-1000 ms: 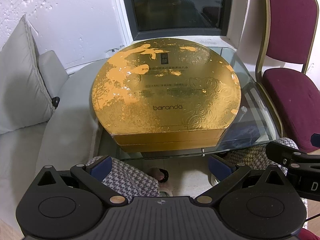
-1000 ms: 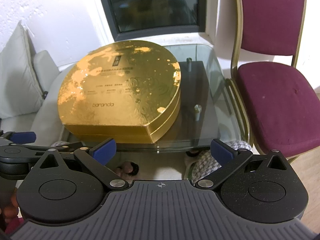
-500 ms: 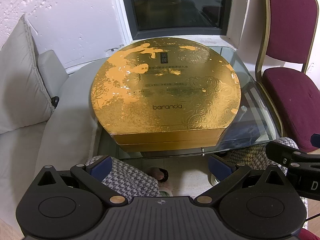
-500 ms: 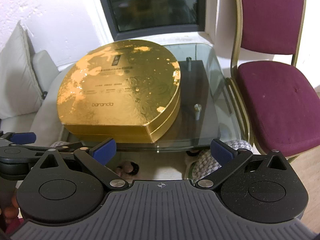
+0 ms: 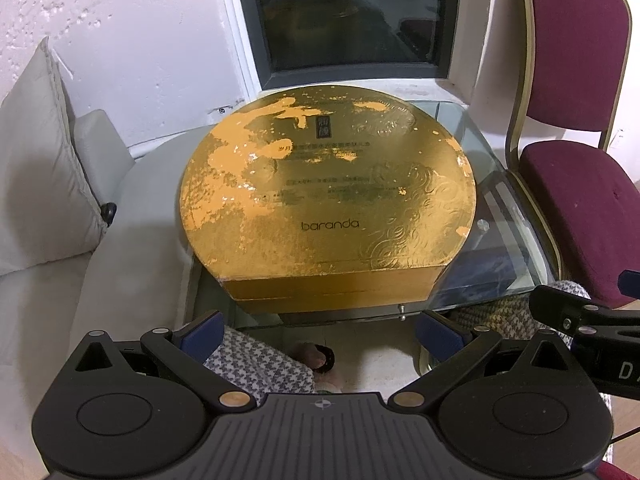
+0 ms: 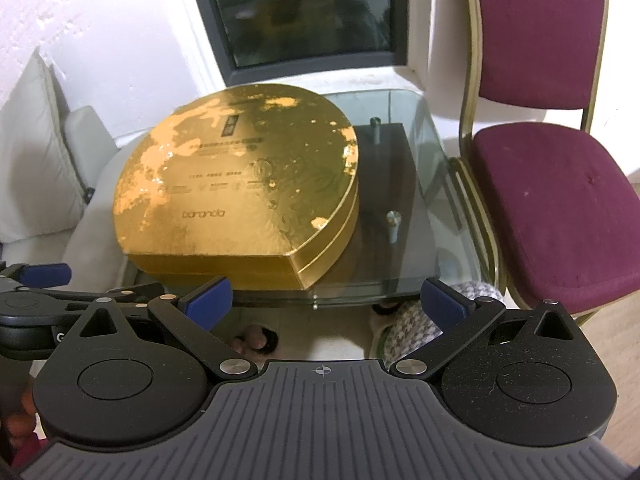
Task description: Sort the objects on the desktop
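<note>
Large gold box (image 5: pixel 326 196), round with one flat side, lid on, "baranda" printed on top. It lies flat on the glass table (image 5: pixel 508 240) and takes up most of the table's left part; its flat side faces the near edge.

Left gripper (image 5: pixel 318 330) sits low in front of the table's near edge, jaws spread wide, nothing between them, not touching the box.

Right gripper (image 6: pixel 326 302) also hangs just short of the near edge, jaws wide apart and empty; the box lies ahead and slightly to its left.

Red padded chair (image 6: pixel 552 184) stands just beside the table's right side. Grey cushion (image 5: pixel 40 168) leans on a pale sofa left of the table. Dark window (image 5: pixel 344 16) in the wall behind the table.
</note>
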Tool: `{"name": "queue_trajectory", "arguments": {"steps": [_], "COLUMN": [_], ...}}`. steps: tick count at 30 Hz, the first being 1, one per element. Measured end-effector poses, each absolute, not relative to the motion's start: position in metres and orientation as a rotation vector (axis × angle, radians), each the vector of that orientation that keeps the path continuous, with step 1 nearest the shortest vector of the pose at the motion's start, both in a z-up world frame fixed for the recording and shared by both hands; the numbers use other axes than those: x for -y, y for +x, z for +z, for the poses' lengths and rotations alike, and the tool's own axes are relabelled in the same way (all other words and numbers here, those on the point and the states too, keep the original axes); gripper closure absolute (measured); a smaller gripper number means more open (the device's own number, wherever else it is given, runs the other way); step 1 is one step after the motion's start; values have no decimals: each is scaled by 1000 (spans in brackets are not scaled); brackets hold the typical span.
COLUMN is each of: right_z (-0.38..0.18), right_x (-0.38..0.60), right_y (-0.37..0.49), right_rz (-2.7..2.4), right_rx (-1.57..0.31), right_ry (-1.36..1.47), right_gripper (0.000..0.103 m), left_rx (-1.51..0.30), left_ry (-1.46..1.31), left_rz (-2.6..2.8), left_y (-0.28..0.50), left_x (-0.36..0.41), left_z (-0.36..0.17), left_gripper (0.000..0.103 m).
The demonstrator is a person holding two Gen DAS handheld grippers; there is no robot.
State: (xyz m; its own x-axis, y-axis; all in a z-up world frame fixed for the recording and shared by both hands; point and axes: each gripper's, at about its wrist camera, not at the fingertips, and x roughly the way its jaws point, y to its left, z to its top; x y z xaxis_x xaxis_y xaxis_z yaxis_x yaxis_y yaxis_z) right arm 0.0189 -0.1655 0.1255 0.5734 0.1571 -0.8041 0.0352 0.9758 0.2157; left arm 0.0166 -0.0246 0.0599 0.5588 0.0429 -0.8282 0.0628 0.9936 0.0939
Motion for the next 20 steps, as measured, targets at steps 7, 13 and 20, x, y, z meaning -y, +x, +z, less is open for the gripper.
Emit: {"name": "queue_trajectory", "arguments": {"steps": [7,13,20], "right_z": [125,124,123], "right_x": [169,167,166], "right_y": [18,19,21], "right_rz": [68,67,69], "right_rx": [-956,-961,-966], "right_ry": [226,224,217], "right_gripper": [0,0,0], "left_rx": [-982,-988,-995], "left_ry": [121,121,119], "left_rz": [-12,-10,-8], "left_y": [18,20,21], "left_x": [26,26,23], "left_z": [59,57,57], "left_gripper": [1,1,1]}}
